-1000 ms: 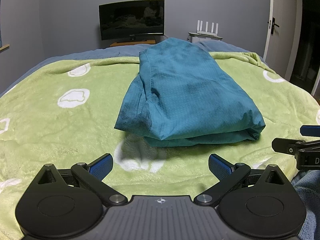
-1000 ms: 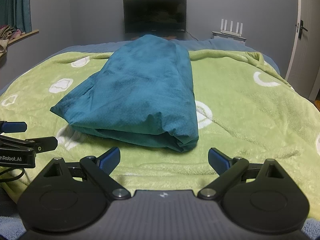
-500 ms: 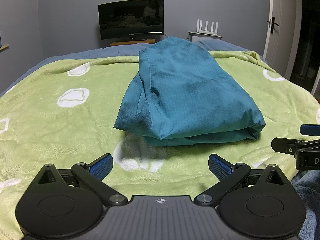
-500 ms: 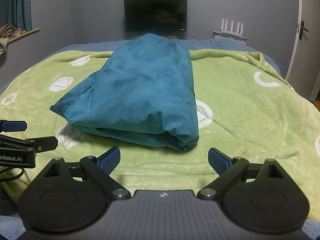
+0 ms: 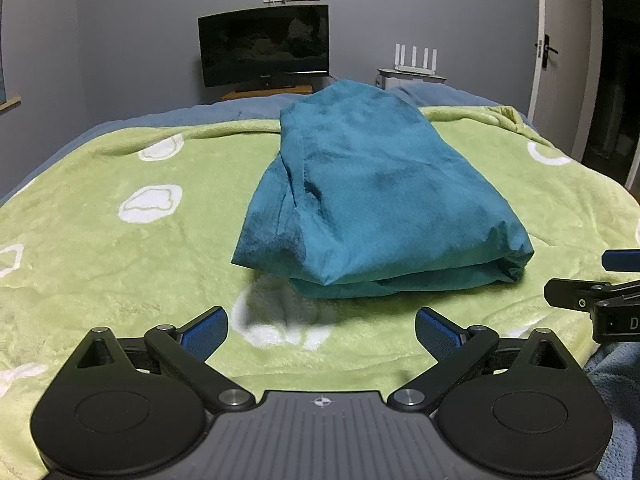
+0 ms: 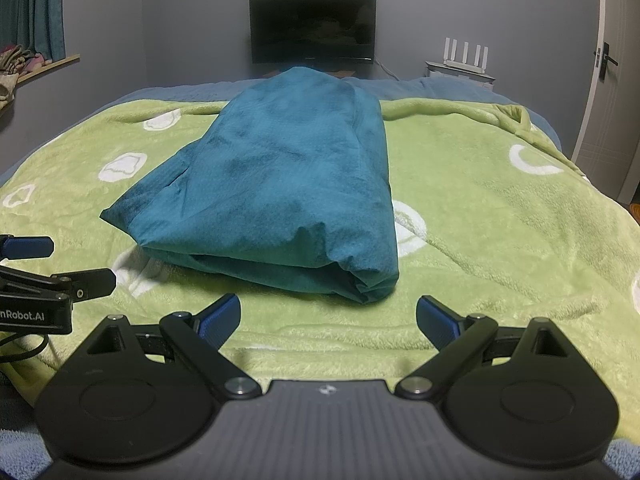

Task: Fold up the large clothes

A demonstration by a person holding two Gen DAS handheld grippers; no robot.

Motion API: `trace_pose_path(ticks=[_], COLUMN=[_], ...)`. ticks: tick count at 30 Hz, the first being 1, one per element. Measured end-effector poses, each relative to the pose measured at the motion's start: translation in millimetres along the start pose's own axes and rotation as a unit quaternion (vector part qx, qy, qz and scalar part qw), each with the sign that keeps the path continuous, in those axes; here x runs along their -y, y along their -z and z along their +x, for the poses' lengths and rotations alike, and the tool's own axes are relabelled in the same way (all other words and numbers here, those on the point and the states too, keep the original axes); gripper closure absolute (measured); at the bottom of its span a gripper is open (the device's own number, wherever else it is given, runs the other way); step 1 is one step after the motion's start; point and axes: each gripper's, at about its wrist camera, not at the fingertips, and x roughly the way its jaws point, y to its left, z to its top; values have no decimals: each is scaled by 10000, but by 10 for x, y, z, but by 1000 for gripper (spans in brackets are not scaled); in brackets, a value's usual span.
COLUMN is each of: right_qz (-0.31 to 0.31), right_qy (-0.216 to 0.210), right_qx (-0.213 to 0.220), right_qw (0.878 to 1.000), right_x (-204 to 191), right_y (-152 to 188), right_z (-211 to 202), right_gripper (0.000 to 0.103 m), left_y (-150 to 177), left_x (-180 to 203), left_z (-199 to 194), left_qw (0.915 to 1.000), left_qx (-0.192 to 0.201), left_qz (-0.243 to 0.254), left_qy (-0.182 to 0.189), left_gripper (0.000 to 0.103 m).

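A teal garment [image 5: 372, 196] [image 6: 280, 184] lies folded into a thick rectangle on the green blanket [image 5: 120, 264] [image 6: 500, 220], its folded edge facing me. My left gripper [image 5: 322, 330] hovers open just short of the garment's near edge, nothing between its blue pads. My right gripper [image 6: 328, 318] is also open and empty, a little before the garment's near right corner. Each gripper shows at the edge of the other's view: the right gripper [image 5: 600, 280] and the left gripper [image 6: 52, 268].
A dark monitor [image 5: 264, 46] stands on a stand beyond the bed's far end, with a white router [image 5: 414, 66] to its right. A door [image 6: 612, 80] is at the right wall, a curtain and windowsill [image 6: 36, 52] at the left. A blue sheet [image 5: 140, 124] edges the blanket.
Barely anything differs; both grippers stay open and the garment lies as before, with only a slight drift of the views.
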Motion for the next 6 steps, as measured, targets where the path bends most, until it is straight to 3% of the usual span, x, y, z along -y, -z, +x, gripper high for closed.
trace_pose_path(ticks=[6], right_qz=[4], right_qy=[3], right_qx=[-4], right_qw=[10000], right_x=[-5], right_y=[-2], right_z=[-1], right_gripper=[8], left_y=[-9], left_x=[-21], left_z=[11], left_qw=[10000], left_qx=[-61], left_qz=[8], left_qy=[30], left_gripper=[4])
